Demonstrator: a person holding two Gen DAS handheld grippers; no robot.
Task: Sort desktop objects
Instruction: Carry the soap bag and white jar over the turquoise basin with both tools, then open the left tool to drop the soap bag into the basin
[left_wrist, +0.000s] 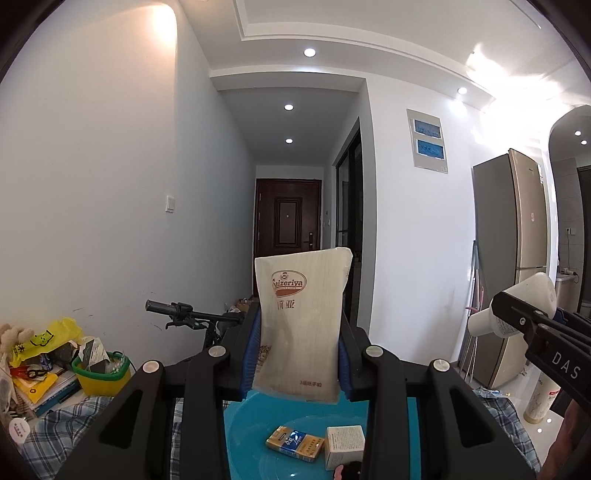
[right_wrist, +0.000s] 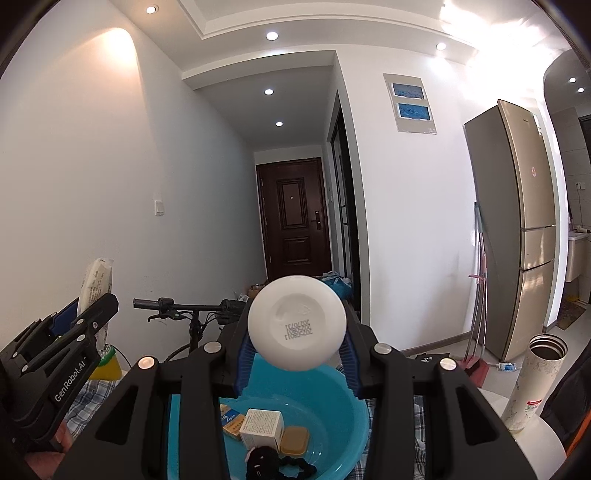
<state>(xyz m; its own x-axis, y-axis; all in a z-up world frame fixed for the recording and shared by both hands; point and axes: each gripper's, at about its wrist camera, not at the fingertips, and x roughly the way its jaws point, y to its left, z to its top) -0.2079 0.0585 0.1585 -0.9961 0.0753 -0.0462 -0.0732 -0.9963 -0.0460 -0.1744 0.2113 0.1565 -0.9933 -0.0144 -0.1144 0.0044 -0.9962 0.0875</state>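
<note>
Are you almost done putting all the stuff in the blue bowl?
Partly. Done: a cigarette pack, a small white box, a tan case and a black scrunchie lie in the blue basin. In hand: the left hand-held gripper holds a napkin packet, the right hand-held gripper a white bottle, both above it. Left: dropping those in.

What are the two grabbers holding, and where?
Left gripper pinches the Saizeriya napkin packet by its lower sides; right gripper clamps the white bottle around its body.

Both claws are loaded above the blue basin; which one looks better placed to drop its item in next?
Probably the right claw: its white bottle hangs directly over the blue basin, while the left claw's napkin pack sits nearer the rim.
</note>
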